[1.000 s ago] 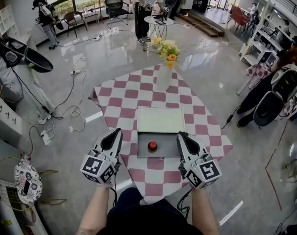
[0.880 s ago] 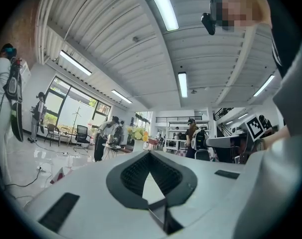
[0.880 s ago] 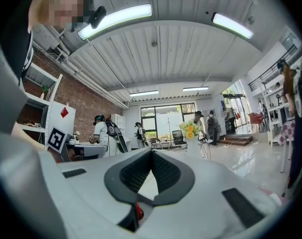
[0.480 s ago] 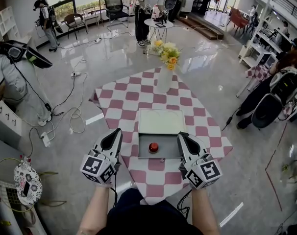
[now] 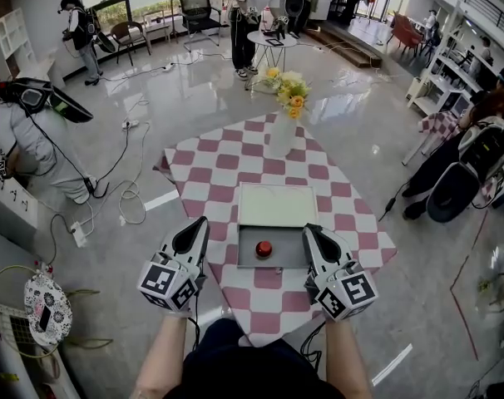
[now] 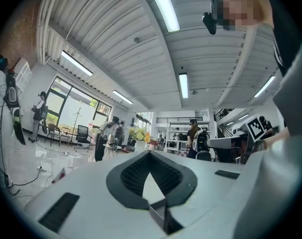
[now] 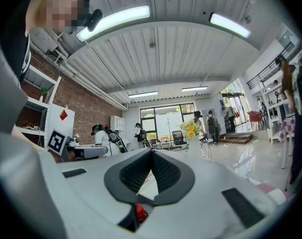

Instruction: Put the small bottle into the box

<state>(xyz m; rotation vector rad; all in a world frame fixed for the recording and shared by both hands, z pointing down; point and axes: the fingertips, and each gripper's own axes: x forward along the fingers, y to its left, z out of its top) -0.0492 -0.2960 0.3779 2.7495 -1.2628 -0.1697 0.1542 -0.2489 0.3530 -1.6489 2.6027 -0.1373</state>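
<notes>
- At the near-left edge of the bench (image 5: 227,160): left tongs (image 5: 199,228) clenched, tips meeting with nothing between them, pointing level, just beside the left wall of the box (image 5: 294,258) but not touching it.
- Between centre and near corner of the bench: box open, lid (image 5: 275,204) laid flat on the far side, tray toward the person.
- In the middle of that tray: small bottle (image 5: 264,248), red cap up, upright as far as can be told, clear of every wall and free of both tongs.
- Judging by that: placing step apparently done, with the bottle already inside the box and nothing left to carry.
- At the near-right edge of the bench: right tongs (image 5: 308,231) clenched and empty too, pointing level, just beside the right wall of the box; red cap visible low down past the pads in the right gripper view.
- Toward the far corner: vase (image 5: 280,135) of flowers, well apart from the box, no part of the job.
- Next, probably: draw both tongs back toward the near corner without nudging the box; if the lid needs shutting, release one pair first, take the far rim and fold it over gently so as not to tip the bottle.
</notes>
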